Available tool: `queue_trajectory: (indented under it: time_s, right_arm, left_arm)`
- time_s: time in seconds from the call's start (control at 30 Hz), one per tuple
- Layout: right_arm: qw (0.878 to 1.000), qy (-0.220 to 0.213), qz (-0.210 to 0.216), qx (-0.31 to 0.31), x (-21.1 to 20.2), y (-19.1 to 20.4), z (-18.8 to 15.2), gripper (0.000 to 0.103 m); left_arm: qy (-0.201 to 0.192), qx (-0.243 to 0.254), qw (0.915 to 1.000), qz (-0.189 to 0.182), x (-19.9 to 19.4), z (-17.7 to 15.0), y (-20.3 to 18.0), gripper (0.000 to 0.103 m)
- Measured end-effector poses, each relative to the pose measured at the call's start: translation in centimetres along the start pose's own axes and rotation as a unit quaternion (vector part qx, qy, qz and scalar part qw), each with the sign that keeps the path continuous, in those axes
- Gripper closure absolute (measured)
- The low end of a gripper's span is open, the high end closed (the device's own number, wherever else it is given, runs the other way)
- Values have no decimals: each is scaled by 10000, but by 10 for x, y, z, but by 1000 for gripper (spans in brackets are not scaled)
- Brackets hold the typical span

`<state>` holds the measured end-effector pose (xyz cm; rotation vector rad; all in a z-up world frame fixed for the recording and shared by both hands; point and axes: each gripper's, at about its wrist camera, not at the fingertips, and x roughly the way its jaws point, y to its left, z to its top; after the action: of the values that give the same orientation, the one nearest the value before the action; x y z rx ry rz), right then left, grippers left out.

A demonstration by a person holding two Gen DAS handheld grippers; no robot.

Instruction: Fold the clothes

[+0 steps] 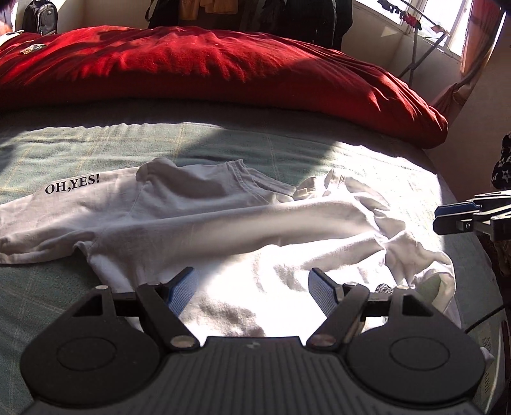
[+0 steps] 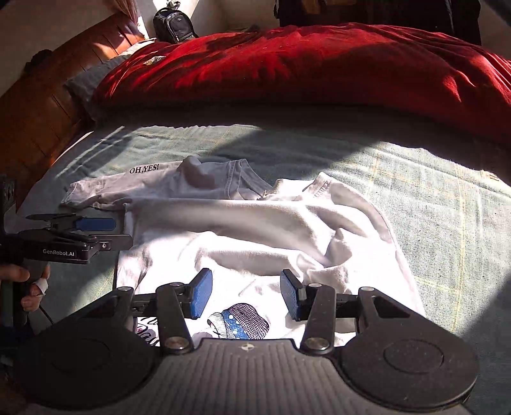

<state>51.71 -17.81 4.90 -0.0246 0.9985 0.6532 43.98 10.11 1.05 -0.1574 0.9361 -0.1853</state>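
Left wrist view shows a white T-shirt (image 1: 198,230) lying on a bed with a green checked sheet (image 1: 80,143). The shirt is partly folded. One sleeve lies across the middle of it, and the collar (image 1: 246,182) points toward the far side of the bed. Black letters that say "OH,YES!" (image 1: 72,185) sit on the sleeve on the left. Bright sun falls on the near part of the shirt.

The left gripper (image 1: 252,287) hangs just above the near part of the shirt. Its jaws are wide apart and hold nothing. Its blue pads (image 1: 183,292) face each other with bare white cloth showing between them.

The right gripper (image 2: 244,293) is also over the near edge of the shirt. Its jaws are spread apart too, with nothing between them. Under it, a picture (image 2: 239,322) printed on the shirt shows, with blue and a dark net pattern.

In the right wrist view, a hand (image 2: 30,287) holds the handle of the left gripper at the left edge of the shirt.

A big red blanket (image 1: 207,67) is bunched up along the far side of the bed. Behind it stands a dark backpack (image 2: 172,24). A brown wooden headboard (image 2: 41,102) is at the left in the right wrist view.
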Motion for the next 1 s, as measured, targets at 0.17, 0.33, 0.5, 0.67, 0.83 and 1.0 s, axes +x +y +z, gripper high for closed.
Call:
queue_trajectory:
  time_s: [0.17, 0.33, 0.5, 0.67, 0.83, 1.0]
  right_arm:
    - [9992, 56, 18, -404, 41, -33, 45, 51]
    - [9964, 173, 40, -827, 85, -64, 89, 41]
    - [9887, 752, -52, -1297, 146, -78, 96, 37]
    - [9833, 1112, 241, -1422, 170, -79, 91, 39]
    - [9826, 984, 62, -1576, 155, -66, 94, 94]
    - [9829, 587, -410, -1695, 136, -64, 109, 97]
  left_arm:
    - [37, 332, 9994, -33, 18, 10, -18, 26]
    - [-77, 343, 9994, -34, 21, 21, -13, 26]
    - [84, 62, 9999, 30, 29, 16, 5, 26]
    - [244, -64, 9996, 93, 38, 9, 14, 26]
    - [257, -79, 9996, 57, 43, 14, 13, 26]
    - [162, -10, 9999, 18, 42, 22, 12, 26]
